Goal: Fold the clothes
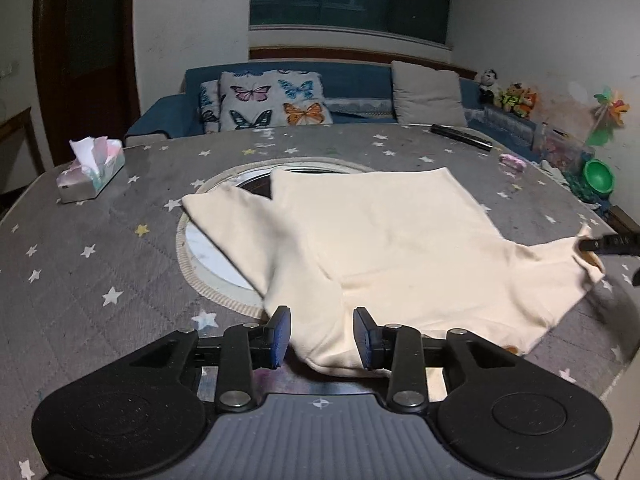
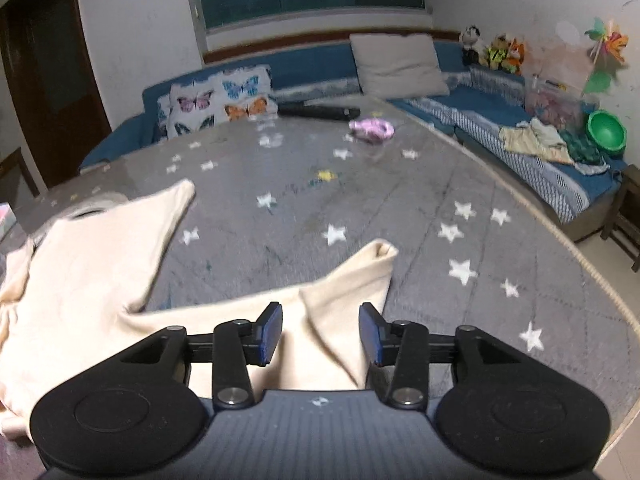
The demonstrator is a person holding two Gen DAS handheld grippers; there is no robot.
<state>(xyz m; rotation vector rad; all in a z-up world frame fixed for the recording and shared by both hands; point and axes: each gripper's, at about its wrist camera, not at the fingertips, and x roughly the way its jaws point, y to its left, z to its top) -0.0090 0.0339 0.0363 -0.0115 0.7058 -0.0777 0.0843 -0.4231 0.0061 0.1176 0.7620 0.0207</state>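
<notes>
Both grippers gape wide, gripping nothing: left gripper point(image 1: 322, 336) straddles the cream garment point(image 1: 380, 240) near the tabletop's point(image 1: 100, 260) near edge; right gripper point(image 2: 321, 330) straddles a sleeve point(image 2: 352, 280). Pinch both layers before lifting.

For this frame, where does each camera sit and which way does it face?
Left wrist: on the left hand-held gripper, looking across the table toward the sofa; its open fingers straddle the cream garment. The right gripper's tip shows at the right edge.
Right wrist: on the right hand-held gripper, facing the sofa corner; open fingers over a garment sleeve.
Shared: garment, butterfly pillow, green bowl.
</notes>
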